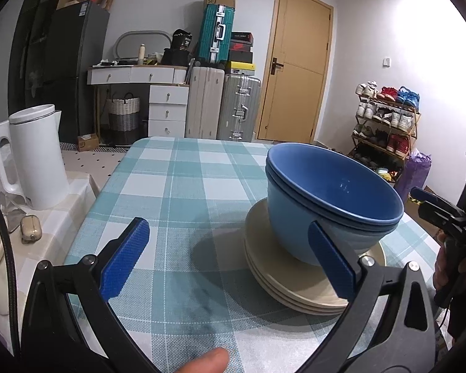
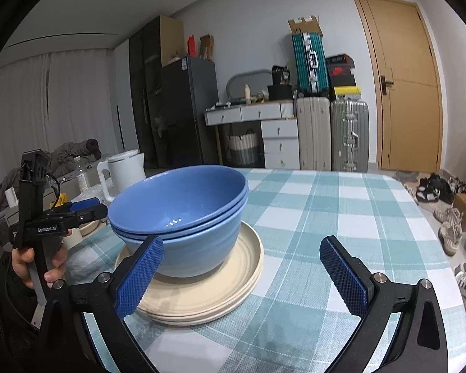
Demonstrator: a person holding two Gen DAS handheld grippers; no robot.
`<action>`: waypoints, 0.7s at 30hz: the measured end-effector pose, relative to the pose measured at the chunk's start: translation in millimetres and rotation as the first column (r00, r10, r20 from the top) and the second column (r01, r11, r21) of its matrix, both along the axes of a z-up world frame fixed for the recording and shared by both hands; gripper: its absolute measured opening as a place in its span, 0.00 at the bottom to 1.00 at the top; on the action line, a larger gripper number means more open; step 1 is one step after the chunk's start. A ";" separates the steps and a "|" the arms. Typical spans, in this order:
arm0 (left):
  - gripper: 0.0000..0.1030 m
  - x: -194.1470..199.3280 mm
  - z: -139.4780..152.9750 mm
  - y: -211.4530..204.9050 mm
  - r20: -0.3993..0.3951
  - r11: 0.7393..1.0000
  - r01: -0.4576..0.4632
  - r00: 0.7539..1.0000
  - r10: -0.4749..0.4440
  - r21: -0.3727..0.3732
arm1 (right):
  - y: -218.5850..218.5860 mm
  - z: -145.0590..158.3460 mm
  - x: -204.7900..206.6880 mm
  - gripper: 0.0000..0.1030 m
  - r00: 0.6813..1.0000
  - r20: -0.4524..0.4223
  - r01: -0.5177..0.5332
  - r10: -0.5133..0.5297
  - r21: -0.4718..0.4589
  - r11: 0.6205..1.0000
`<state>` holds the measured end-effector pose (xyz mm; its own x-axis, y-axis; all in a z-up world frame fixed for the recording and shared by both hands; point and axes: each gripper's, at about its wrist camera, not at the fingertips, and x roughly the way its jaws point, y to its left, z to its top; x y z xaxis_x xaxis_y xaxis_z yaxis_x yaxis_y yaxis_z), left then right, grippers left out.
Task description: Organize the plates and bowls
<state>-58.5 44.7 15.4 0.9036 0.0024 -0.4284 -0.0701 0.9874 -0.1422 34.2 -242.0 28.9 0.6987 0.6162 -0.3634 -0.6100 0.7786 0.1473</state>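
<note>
Nested blue bowls [image 1: 332,199] were stacked on cream plates [image 1: 298,289] on the checked tablecloth [image 1: 177,186], between the wide-open, empty left gripper [image 1: 230,258] and right gripper [image 2: 242,276].

Table [image 2: 341,205] wearing a teal-and-white checked cloth, stack of cream plates [image 2: 233,283] sitting directly on it, nested blue bowls [image 2: 183,205] resting on the plates
</note>
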 end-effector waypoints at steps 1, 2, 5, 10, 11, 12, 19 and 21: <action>0.99 -0.6 -1.0 -0.1 0.008 1.000 -0.006 1.000 0.006 -0.001 | 0.4 0.4 -2.0 0.99 1.000 -0.001 -0.005 0.005 -0.003 1.000; 0.99 -2.2 -0.7 -0.4 0.017 1.000 -0.007 1.000 0.007 -0.004 | 1.5 -0.7 -1.7 0.99 1.000 -0.003 -0.006 0.006 -0.007 1.000; 0.99 -2.5 -2.4 -2.5 0.028 1.000 0.002 1.000 -0.002 -0.002 | 3.3 -3.6 -2.1 0.99 1.000 -0.004 -0.007 0.007 -0.016 1.000; 0.99 -1.4 -5.0 -7.8 0.043 1.000 0.021 0.999 -0.022 0.023 | 4.4 -5.2 -0.8 1.00 1.000 -0.005 -0.009 0.009 -0.015 1.000; 0.99 -1.1 -5.5 -8.3 0.043 0.999 0.027 0.999 -0.028 0.024 | 4.9 -6.2 0.0 0.99 1.000 -0.007 -0.007 0.007 -0.016 1.000; 0.99 -0.6 -6.2 -8.9 0.044 0.999 0.026 0.999 -0.027 0.027 | 4.8 -6.0 0.1 1.00 1.000 -0.002 -0.002 0.002 -0.014 1.000; 0.99 -3.7 -6.6 -10.1 0.061 0.999 0.034 0.997 -0.036 0.030 | -1.3 -4.5 -3.8 1.00 1.000 0.019 0.002 -0.003 0.012 1.000; 0.99 -5.0 -6.1 -10.6 0.063 0.999 0.032 0.997 -0.034 0.036 | -1.5 -5.1 -3.9 1.00 1.000 0.023 0.007 -0.007 0.013 1.000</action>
<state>-63.4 34.1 9.3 0.9290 -0.0143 -0.3699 -0.0289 0.9934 -0.1110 30.2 -243.5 23.8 0.7111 0.6159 -0.3393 -0.6079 0.7809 0.1435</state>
